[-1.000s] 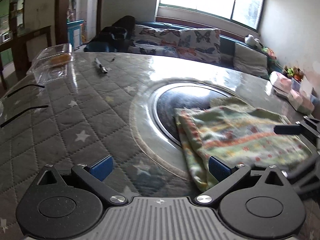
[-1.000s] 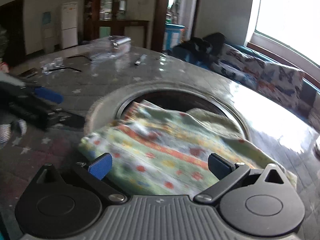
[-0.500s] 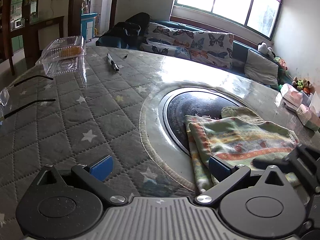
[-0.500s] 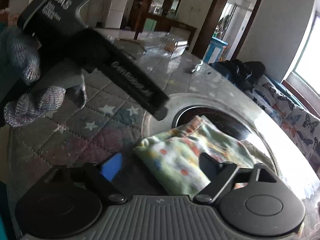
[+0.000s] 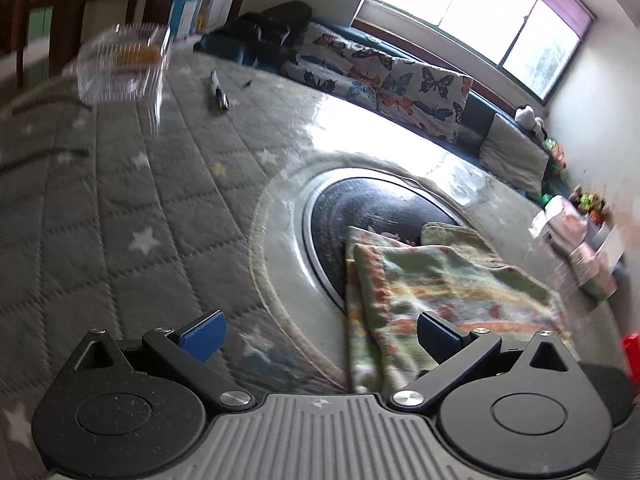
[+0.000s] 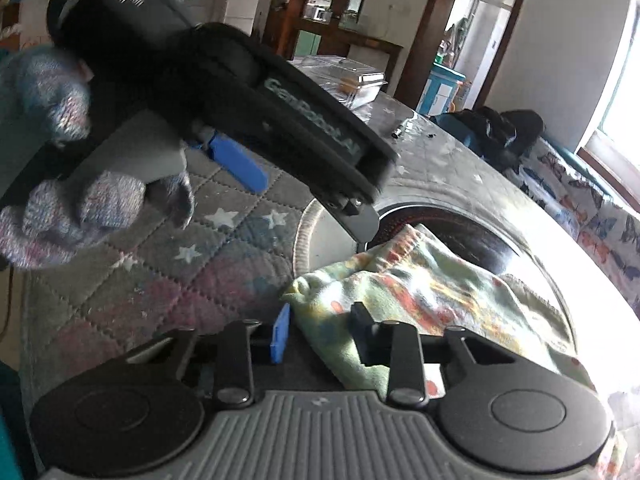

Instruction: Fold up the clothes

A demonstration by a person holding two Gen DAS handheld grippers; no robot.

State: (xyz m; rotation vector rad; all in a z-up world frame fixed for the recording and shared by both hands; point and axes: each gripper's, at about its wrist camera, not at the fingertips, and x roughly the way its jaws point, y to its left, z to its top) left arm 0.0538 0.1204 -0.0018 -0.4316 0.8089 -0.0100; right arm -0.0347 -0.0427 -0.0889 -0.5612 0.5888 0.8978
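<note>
- Left wrist view: the left gripper (image 5: 318, 334) has its fingers wide apart with nothing between them. It hangs over the quilted tabletop (image 5: 120, 208), and the folded cloth (image 5: 432, 292) lies at about 3 o'clock from it, half on the dark round inset (image 5: 360, 208). Its right finger sits just at the cloth's near edge; a careless sweep could snag that edge and drag the layers out of line.
- The clear box (image 5: 120, 64) at 10 o'clock and the small tool (image 5: 218, 90) at 11 o'clock stand well apart from the cloth, so they seem little threat.
- Right wrist view: the right gripper (image 6: 320, 334) has its fingers drawn close around the cloth's near corner, seemingly pinching it. If the bite takes only the top layer, lifting could peel the fold open.
- The left gripper's body, held in a gloved hand (image 6: 60, 184), crosses at 10 o'clock close above the cloth; the two tools could knock together.
</note>
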